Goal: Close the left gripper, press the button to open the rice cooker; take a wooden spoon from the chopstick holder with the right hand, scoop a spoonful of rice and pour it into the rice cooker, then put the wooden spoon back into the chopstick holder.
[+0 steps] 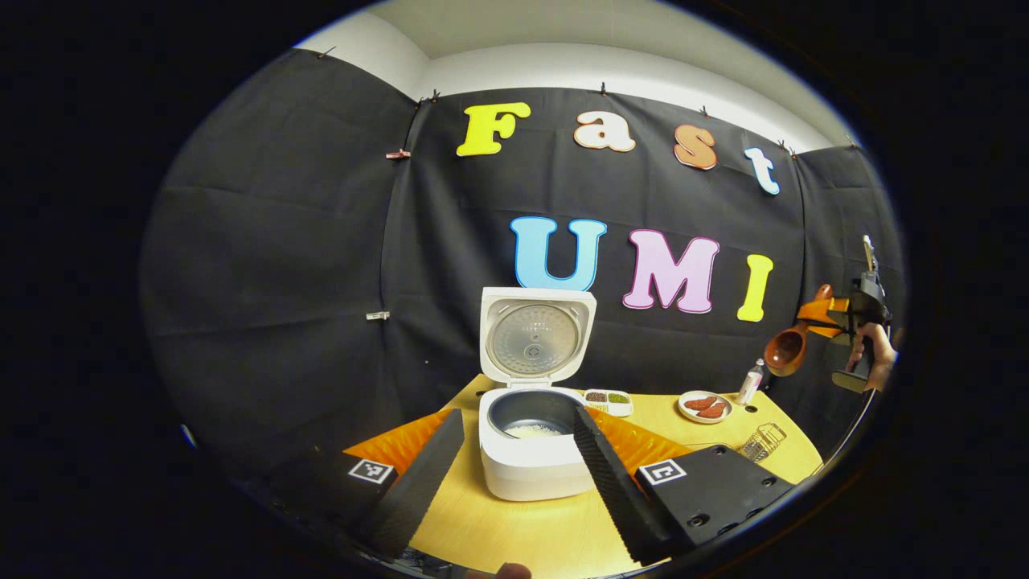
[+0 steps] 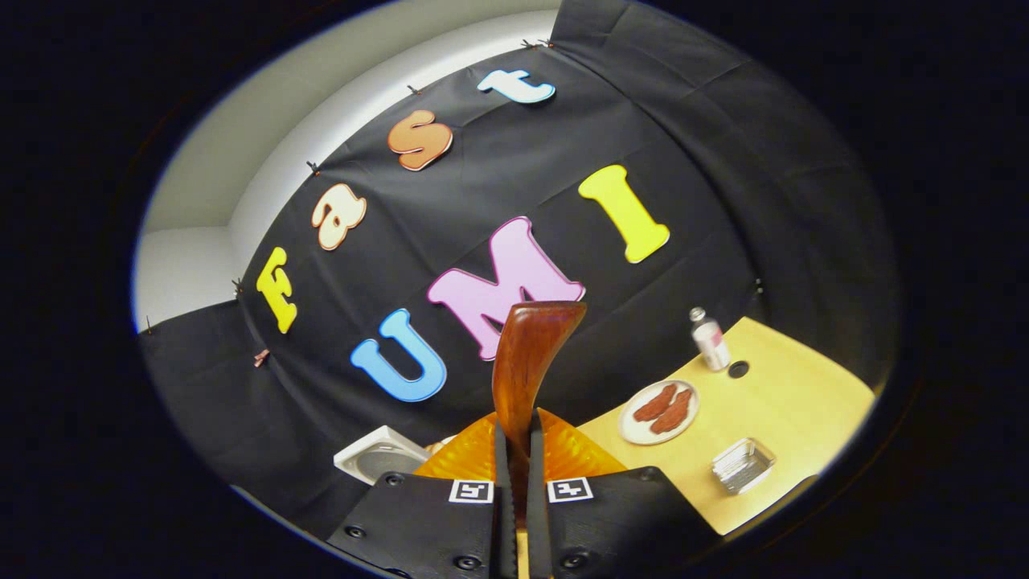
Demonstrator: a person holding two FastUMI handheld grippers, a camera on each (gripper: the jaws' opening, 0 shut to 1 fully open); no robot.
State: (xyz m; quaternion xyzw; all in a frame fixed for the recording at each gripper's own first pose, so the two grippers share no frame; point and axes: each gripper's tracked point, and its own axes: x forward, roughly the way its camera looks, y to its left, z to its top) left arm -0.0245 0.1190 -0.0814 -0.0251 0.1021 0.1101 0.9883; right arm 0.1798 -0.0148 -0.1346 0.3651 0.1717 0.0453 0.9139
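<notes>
Already lifted clear of the table [image 2: 772, 378]: wooden spoon [image 2: 526, 362], clamped by its handle between the right gripper [image 2: 514, 466]'s fingers, bowl raised against the wall cloth. Probably held high to travel, either back from pouring or toward the holder [image 2: 741, 464]. Seen from across the booth as well, spoon [image 1: 786, 351] hanging bowl-down from that far gripper [image 1: 836, 318], a hand behind it. Rice cooker [image 1: 534, 434] open, lid upright, some white rice in the pot. Left gripper [image 1: 514, 474] parked before it, fingers spread wide, gripping nothing. Hard to make out: whether rice remained in the spoon bowl; holder contents too small; rice supply not identified.
</notes>
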